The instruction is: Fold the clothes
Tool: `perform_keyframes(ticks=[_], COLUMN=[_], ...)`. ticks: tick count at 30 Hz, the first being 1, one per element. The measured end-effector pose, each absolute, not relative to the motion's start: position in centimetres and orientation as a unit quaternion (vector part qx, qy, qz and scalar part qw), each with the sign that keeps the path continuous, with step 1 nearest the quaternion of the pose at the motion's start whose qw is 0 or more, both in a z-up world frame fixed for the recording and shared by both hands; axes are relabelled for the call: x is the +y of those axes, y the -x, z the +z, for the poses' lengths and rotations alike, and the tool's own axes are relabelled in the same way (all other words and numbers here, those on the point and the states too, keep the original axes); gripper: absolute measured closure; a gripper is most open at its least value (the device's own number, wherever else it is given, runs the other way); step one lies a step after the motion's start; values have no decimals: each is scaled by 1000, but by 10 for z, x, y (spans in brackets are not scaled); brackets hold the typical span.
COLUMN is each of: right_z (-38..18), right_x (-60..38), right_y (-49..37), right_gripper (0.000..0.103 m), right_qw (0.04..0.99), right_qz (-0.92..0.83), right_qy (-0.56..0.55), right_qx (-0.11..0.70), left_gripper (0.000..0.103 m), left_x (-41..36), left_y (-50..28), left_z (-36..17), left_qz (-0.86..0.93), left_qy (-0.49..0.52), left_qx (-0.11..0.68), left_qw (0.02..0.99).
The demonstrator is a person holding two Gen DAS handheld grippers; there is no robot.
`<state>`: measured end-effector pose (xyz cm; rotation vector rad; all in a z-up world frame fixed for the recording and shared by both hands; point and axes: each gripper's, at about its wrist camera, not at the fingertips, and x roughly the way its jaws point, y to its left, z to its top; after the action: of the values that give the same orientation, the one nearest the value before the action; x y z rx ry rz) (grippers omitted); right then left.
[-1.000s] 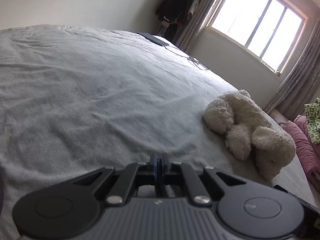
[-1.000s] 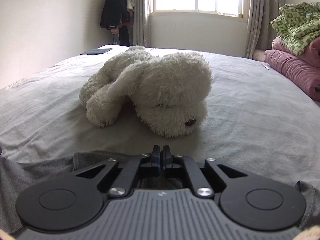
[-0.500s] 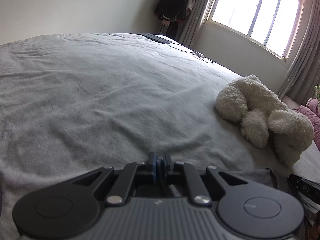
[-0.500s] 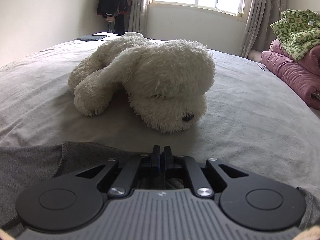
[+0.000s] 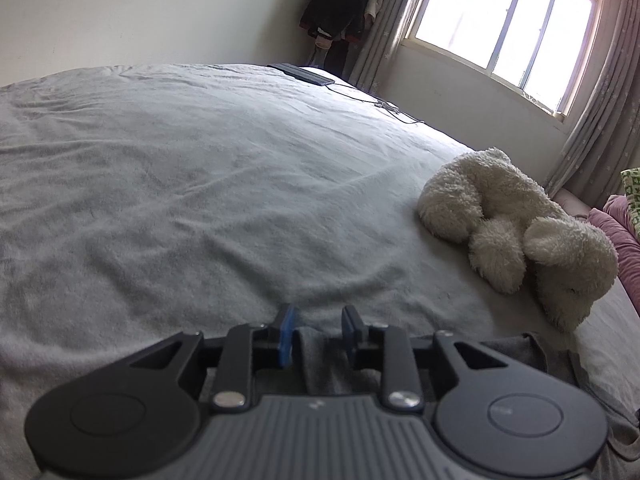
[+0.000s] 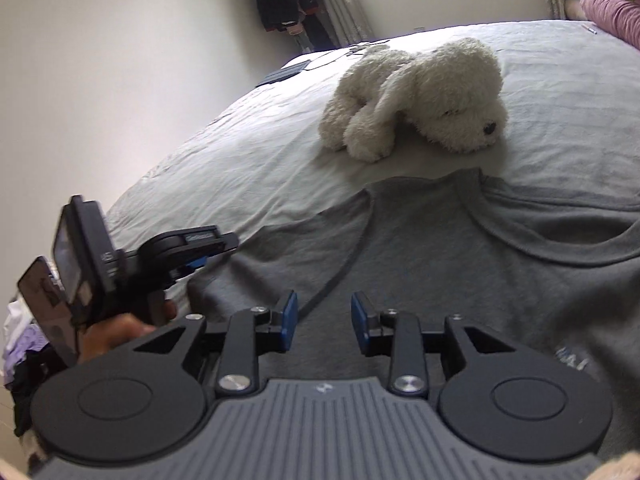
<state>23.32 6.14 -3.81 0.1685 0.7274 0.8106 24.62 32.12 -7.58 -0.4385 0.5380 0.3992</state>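
A dark grey T-shirt (image 6: 440, 248) lies spread on the light grey bed (image 6: 240, 160), its neck opening toward the plush dog. My right gripper (image 6: 324, 326) is open and empty above the shirt's body. My left gripper (image 5: 318, 338) is open, with a fold of the grey shirt (image 5: 320, 360) lying loose between its jaws at the shirt's left edge. The left gripper also shows in the right wrist view (image 6: 200, 256), held in a hand at the shirt's sleeve edge.
A white plush dog (image 6: 420, 96) lies just beyond the shirt's collar; it also shows in the left wrist view (image 5: 516, 228). Pink bedding (image 6: 612, 12) is piled far right. A dark flat device (image 5: 300, 74) with a cable lies at the bed's far edge.
Both grippers were shut on the shirt and have opened, letting it go. The right gripper has pulled back and up, so the spread shirt shows.
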Motion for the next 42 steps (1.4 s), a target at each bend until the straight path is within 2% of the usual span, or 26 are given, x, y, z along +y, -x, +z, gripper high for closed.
perform_keyframes(ticks=[3, 13, 18, 21, 27, 29, 32, 33, 36, 40, 42], right_z=[-32, -49, -59, -68, -76, -76, -76, -75, -74, -75, -76], right_x=[68, 81, 88, 88, 86, 86, 90, 92, 98, 103, 104], right_y=[-203, -191, -186, -184, -189, -189, -184, -182, -174, -168, -168], right_gripper=[69, 69, 69, 69, 87, 87, 85, 77, 63, 63, 71], right_qw=[819, 802, 792, 779, 787, 789, 791, 792, 793, 803, 808], right_qz=[444, 471, 482, 497, 493, 491, 492, 493, 495, 487, 481], right_qy=[-99, -15, 28, 51, 50, 51, 65, 72, 93, 118, 123], right_qx=[350, 366, 373, 378, 367, 366, 358, 354, 342, 323, 316], left_gripper=[73, 72, 61, 59, 56, 55, 54, 54, 54, 55, 55], left_x=[319, 323, 310, 295, 288, 287, 283, 283, 287, 292, 295], left_y=[-247, -245, -247, -246, -228, -217, -191, -181, -155, -137, -137], left_z=[-76, -72, -66, -61, -25, -18, -22, -27, -40, -49, -47], left_qz=[195, 190, 187, 178, 169, 160, 147, 147, 149, 140, 125], left_qy=[207, 221, 205, 165, 138, 143, 161, 171, 207, 240, 240], left_qx=[262, 271, 287, 312, 352, 371, 402, 403, 397, 374, 373], left_qw=[922, 917, 917, 919, 910, 903, 889, 887, 882, 885, 888])
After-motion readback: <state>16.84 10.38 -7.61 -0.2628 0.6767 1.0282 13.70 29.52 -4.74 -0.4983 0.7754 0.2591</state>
